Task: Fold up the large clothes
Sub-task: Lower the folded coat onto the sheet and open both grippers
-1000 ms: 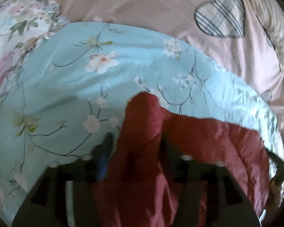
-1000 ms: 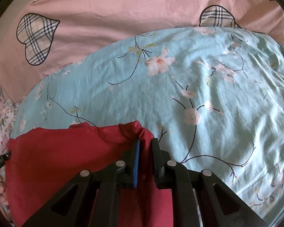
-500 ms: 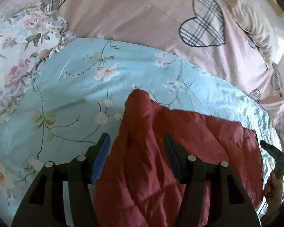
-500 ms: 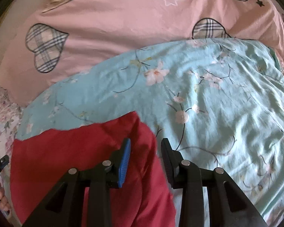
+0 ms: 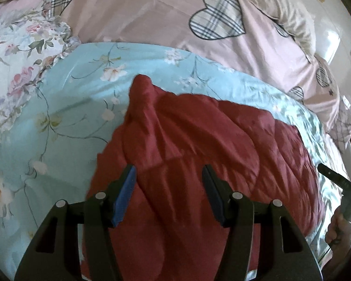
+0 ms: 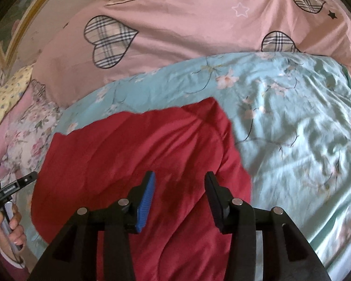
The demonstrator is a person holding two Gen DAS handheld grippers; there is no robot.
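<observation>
Red quilted garment spread over light blue flowered cover, on pink sheet with plaid hearts; one corner bunched up into a peak at far left edge in left wrist view, far right corner lying flat in right wrist view. Left gripper above garment, jaws spread apart, nothing pinched, cloth seen between the fingers but not pressed. Right gripper likewise over red fabric, jaws just opened wider, parted, pads clear of cloth. White rose-print bedding beside cover at left. Person's hand gripping handle of left tool, at left edge of right wrist view.
</observation>
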